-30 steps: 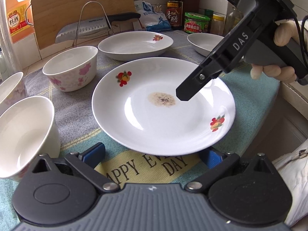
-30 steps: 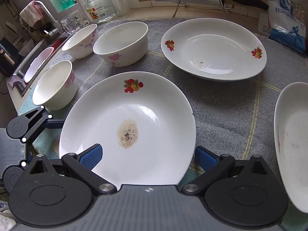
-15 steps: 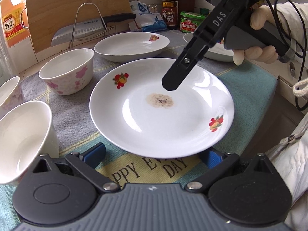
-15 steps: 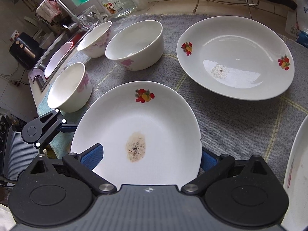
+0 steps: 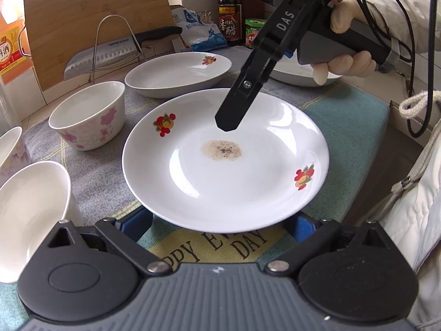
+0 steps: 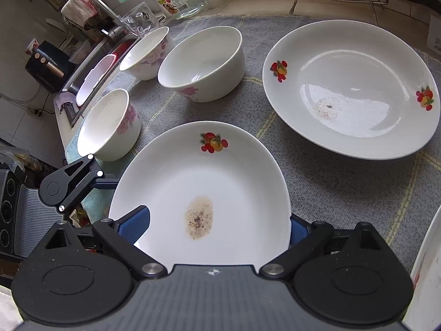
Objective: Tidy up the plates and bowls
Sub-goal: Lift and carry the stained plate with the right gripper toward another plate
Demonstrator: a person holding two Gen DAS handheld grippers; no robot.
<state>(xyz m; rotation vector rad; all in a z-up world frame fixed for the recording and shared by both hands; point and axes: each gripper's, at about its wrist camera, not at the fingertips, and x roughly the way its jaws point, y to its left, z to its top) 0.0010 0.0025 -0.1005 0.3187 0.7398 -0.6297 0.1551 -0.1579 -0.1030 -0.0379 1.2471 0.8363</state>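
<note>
Where dishes crowd it, a grey cloth point(image 6: 330, 187) covers the counter.

Left wrist view: set low and close at the stained plate point(image 5: 226, 162), aimed toward 12 o'clock.
Right wrist view: held above, angled down.
Shared: the stained plate point(image 6: 201, 193).

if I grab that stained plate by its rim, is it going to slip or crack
The stained plate looks like glazed ceramic, so probably rigid but breakable if dropped. Its glossy, reflective surface suggests a slippery rim. It is wide and shallow, so a one-edge grip from the right gripper may let it tilt.
</note>
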